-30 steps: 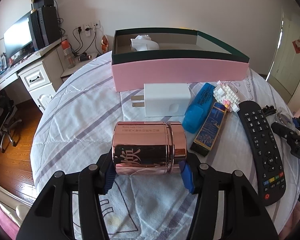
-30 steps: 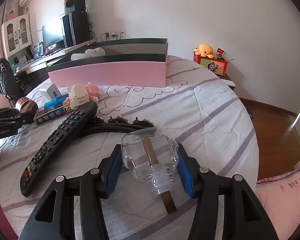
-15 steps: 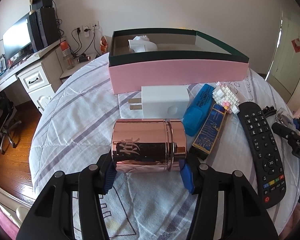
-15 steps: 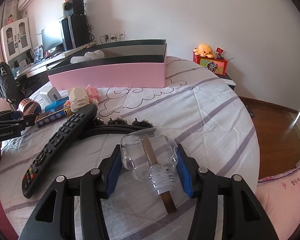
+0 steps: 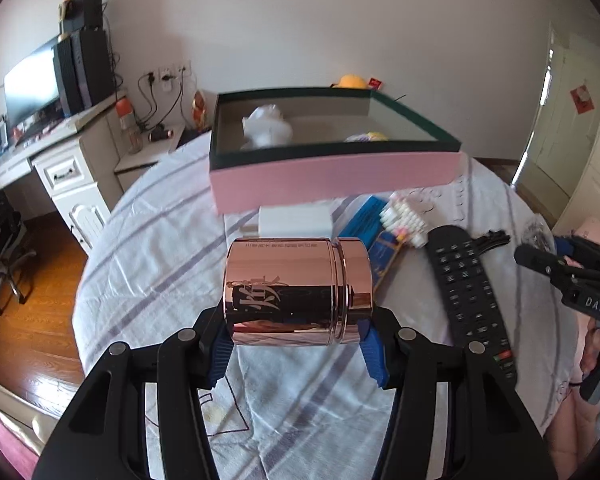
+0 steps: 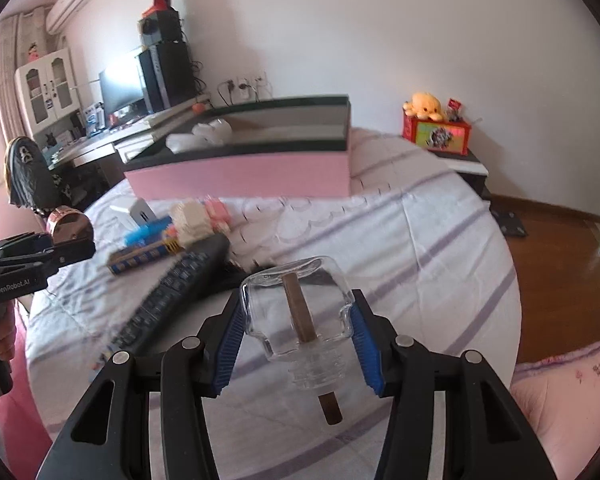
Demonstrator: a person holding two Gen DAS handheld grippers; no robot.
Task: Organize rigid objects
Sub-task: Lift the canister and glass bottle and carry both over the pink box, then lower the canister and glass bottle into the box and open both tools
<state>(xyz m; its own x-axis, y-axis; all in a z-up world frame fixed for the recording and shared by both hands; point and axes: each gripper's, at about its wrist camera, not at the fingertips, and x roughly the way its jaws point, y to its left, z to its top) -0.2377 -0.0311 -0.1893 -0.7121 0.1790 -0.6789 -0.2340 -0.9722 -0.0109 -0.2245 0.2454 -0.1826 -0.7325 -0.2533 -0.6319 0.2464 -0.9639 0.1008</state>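
Striped bedding carries the pink box (image 5: 332, 178); the left gripper (image 5: 296, 344) pinches a rose-gold tin (image 5: 298, 292) lying sideways, the right gripper (image 6: 298, 340) clamps a clear glass bottle (image 6: 300, 312); carry each level over the rim, lower fully, then release, lest the tin roll
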